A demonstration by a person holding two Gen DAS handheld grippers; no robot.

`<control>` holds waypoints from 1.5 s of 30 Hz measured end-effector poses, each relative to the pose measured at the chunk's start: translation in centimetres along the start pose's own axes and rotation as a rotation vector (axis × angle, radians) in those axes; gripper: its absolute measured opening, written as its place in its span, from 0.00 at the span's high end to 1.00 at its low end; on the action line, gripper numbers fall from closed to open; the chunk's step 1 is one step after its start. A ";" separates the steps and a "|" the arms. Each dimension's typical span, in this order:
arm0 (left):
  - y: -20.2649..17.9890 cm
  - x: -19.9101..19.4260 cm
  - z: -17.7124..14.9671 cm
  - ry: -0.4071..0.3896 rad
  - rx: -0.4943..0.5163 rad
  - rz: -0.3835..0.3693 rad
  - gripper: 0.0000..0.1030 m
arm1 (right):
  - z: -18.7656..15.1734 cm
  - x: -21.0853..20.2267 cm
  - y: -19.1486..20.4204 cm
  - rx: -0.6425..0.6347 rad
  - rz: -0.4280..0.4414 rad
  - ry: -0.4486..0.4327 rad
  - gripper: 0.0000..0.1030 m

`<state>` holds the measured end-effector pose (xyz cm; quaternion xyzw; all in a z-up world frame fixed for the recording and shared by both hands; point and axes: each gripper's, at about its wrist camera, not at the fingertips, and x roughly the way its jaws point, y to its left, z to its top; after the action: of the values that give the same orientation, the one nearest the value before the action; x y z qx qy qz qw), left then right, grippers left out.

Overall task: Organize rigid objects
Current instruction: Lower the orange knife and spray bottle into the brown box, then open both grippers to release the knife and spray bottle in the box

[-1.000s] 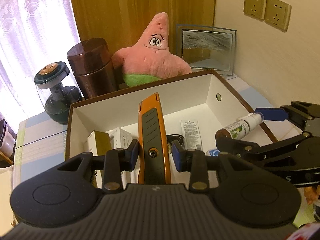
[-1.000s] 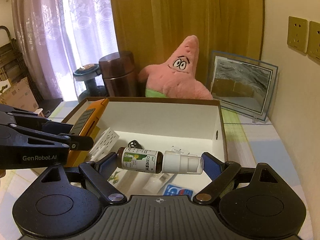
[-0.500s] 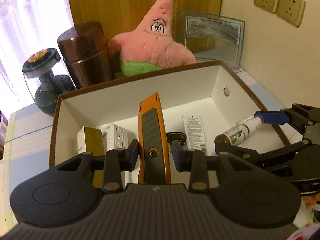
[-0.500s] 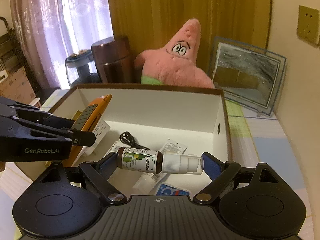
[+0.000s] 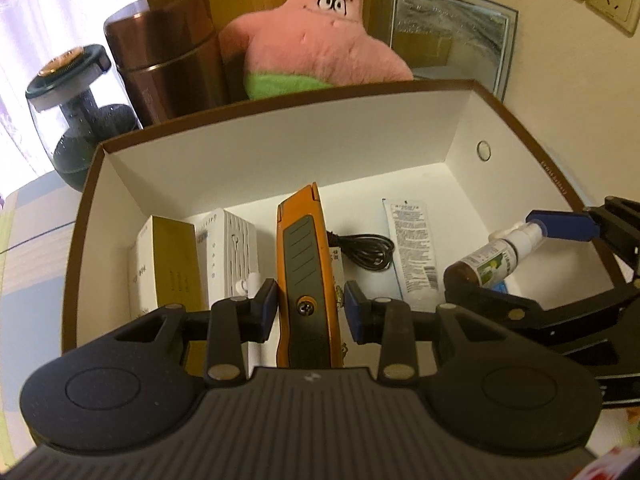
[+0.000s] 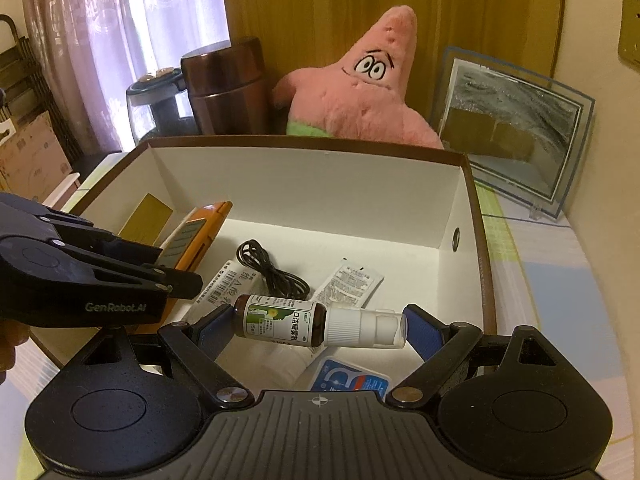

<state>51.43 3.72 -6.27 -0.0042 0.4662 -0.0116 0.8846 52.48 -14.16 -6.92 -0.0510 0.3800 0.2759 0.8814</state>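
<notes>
My left gripper (image 5: 310, 306) is shut on an orange and grey utility knife (image 5: 306, 264), held lengthwise and tilted down over the left half of a white box with a brown rim (image 5: 288, 98). My right gripper (image 6: 318, 326) is shut on a brown spray bottle (image 6: 316, 322) with a white cap, gripped end to end and held sideways above the box's near right part. From the right wrist view the knife (image 6: 200, 230) and left gripper (image 6: 176, 280) hang at the left. The bottle (image 5: 494, 258) also shows at the left wrist view's right edge.
On the box floor lie a gold carton (image 5: 168, 256), a white carton (image 5: 232, 248), a coiled black cable (image 6: 272, 268), sachets (image 6: 350, 282) and a blue packet (image 6: 350, 378). Behind the box stand a pink star plush (image 6: 360, 96), a brown flask (image 6: 226, 84), a dark jar (image 5: 76, 112) and a glass picture frame (image 6: 512, 128).
Both grippers have sunk toward the box and come forward over it, each keeping its hold. The box interior now fills more of both views.
</notes>
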 end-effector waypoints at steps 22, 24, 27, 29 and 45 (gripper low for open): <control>1.7 -0.9 -0.5 -0.007 -0.014 -0.013 0.61 | -0.3 0.2 0.2 0.022 0.035 -0.022 0.15; 1.6 -0.9 -0.6 -0.005 -0.012 -0.014 0.62 | -0.3 0.2 0.2 0.021 0.035 -0.020 0.15; 1.4 -1.0 -0.7 -0.006 -0.007 -0.017 0.61 | -0.4 0.1 0.2 0.019 0.036 -0.016 0.15; 1.3 -1.1 -0.7 -0.006 -0.005 -0.018 0.61 | -0.4 0.1 0.1 0.019 0.034 -0.014 0.15; 0.9 -2.9 -0.9 -0.030 -0.009 -0.027 0.62 | -0.7 -1.7 -0.1 0.051 0.038 -0.029 0.15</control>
<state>49.03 4.67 -4.44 -0.0149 0.4530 -0.0214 0.8911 51.10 -15.23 -6.27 -0.0174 0.3751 0.2838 0.8823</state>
